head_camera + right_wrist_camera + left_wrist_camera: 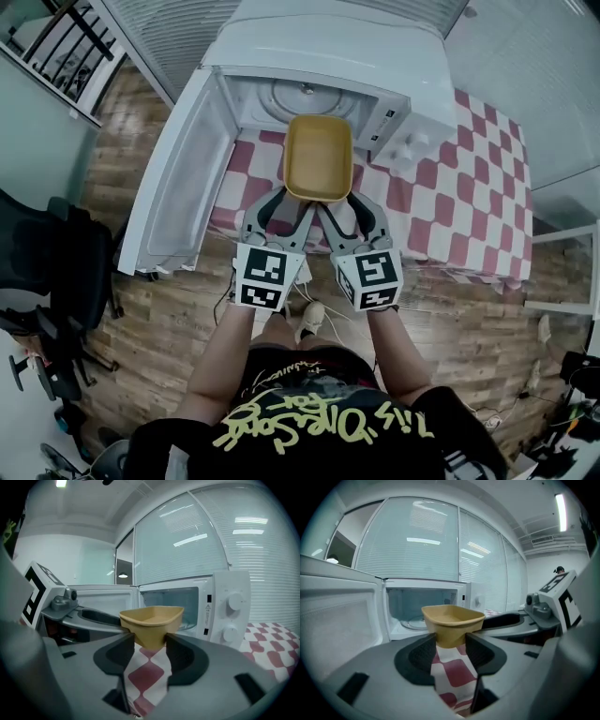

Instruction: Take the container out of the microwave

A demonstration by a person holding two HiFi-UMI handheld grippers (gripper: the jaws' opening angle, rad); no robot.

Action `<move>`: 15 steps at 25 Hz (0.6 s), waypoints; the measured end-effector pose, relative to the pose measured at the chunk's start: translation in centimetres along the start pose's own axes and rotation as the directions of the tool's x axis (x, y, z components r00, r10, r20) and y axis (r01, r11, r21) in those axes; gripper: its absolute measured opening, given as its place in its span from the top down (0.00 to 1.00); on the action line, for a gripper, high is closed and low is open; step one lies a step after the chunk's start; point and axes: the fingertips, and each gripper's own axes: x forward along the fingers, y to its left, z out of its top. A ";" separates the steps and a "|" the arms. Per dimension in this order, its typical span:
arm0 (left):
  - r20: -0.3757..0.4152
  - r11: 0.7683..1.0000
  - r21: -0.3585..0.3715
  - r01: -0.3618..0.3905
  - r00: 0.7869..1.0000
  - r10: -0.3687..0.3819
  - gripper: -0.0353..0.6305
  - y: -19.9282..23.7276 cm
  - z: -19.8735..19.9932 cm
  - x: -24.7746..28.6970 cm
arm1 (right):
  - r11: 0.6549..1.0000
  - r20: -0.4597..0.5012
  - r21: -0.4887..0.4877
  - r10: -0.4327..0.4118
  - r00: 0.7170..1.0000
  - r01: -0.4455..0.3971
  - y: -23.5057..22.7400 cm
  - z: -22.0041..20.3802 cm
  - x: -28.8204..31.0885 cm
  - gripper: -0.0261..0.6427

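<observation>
The mustard-yellow rectangular plastic container (pixel 319 157) sits upright, mouth up, and looks empty, though its floor is only partly in view. It is out of the white microwave (pixel 328 47), just before the open cavity and above the red-and-white checked cloth (pixel 450 187). Its long axis points into the cavity. The left gripper (pixel 286 202) and right gripper (pixel 345 204) each clamp its near end.
</observation>
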 end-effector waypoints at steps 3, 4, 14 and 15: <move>0.004 1.000 -0.004 -0.010 1.000 0.010 0.65 -0.4 0.0 -0.8 | 1.000 0.003 -0.005 0.011 1.000 -0.011 0.5 0.1 -0.8 0.64; 0.006 1.000 -0.005 -0.015 1.000 0.015 0.65 -0.6 0.0 -1.1 | 1.000 0.005 -0.008 0.015 1.000 -0.014 0.6 0.1 -1.0 0.64; 0.012 0.999 -0.020 -0.047 0.999 0.047 0.65 -2.2 -0.5 -3.3 | 0.999 0.011 -0.022 0.049 0.999 -0.049 1.8 -0.3 -3.3 0.64; 0.012 0.999 -0.021 -0.049 0.999 0.050 0.65 -2.3 -0.6 -3.4 | 0.998 0.011 -0.023 0.052 0.999 -0.051 1.9 -0.4 -3.5 0.64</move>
